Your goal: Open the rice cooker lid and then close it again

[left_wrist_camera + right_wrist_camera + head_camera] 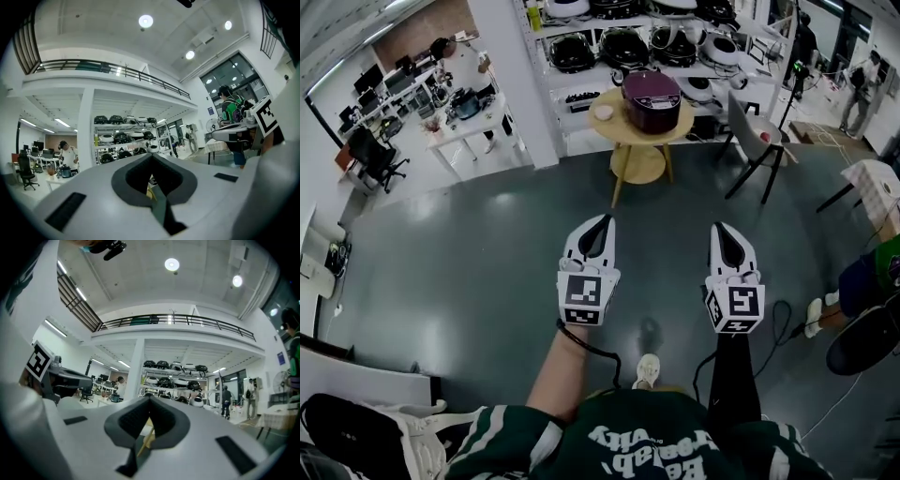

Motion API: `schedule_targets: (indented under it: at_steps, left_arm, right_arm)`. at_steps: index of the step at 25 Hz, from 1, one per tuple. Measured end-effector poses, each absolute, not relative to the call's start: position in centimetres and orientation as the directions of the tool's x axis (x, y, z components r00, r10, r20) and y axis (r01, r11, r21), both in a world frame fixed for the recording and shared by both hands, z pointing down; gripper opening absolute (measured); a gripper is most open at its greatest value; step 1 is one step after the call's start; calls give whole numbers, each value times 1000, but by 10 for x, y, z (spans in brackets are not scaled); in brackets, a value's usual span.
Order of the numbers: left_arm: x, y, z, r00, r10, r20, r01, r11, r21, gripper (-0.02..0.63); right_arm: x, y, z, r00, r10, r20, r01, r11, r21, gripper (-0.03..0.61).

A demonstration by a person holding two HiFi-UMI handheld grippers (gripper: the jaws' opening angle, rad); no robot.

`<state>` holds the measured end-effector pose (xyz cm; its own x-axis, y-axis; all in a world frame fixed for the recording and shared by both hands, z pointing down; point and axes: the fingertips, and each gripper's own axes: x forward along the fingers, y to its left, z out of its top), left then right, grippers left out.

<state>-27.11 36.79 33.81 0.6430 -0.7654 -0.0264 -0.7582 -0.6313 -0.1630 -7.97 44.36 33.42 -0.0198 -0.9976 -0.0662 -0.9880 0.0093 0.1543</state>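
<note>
Rice cooker (652, 100): dark purple, lid down, sitting on the round wooden table (623, 133) at top centre of head view, well ahead of both grippers. Nothing is touching it.

We scan left to right in head view:
- Far left: office desks (441, 108) with clutter, and a black office chair (373, 155).
- White pillar (511, 75) just left of the table.
- Behind the table: shelving (628, 42) loaded with more cookers, black and white.
- On the table, left of the rice cooker: small white bowl (603, 112), beside it, not touching.
- Right of the table: grey chair (757, 141), dark legs.
- Right edge: a seated person's leg and white shoe (817, 317).

Grippers, both held level over the dark floor (487, 244), side by side and pointing at the table:
- Left gripper (602, 221): jaws together, nothing between them. Its own view confirms this (151, 157), tips meeting with the shelving (124, 136) straight ahead.
- Right gripper (719, 228): jaws together, empty. Its own view (150, 399) shows the same closed tips, with the shelving (173, 380) beyond.

Each gripper view catches the other gripper at its edge. A black cable (595, 349) runs back from the left gripper.
</note>
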Motion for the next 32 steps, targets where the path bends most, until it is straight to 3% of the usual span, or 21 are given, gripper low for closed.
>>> schedule_targets:
  at_steps: [7,18,32]
  left_arm:
    - [-218,312,343,633,-774,-12,-762,-620,-189,-5]
    - [-191,229,356,631,-775,28,-763,-627,-158,-5]
    - [-121,-18,329,718,-694,-55,-691,-699,-186,-6]
  right_arm:
    - [-32,380,337,-42,-997,-68,-989,32,148,5]
    - [-8,300,353,-48,-999,-23,-987,44,153,5]
    - [33,65,333,9,-999,-47,-975,-19,219,5]
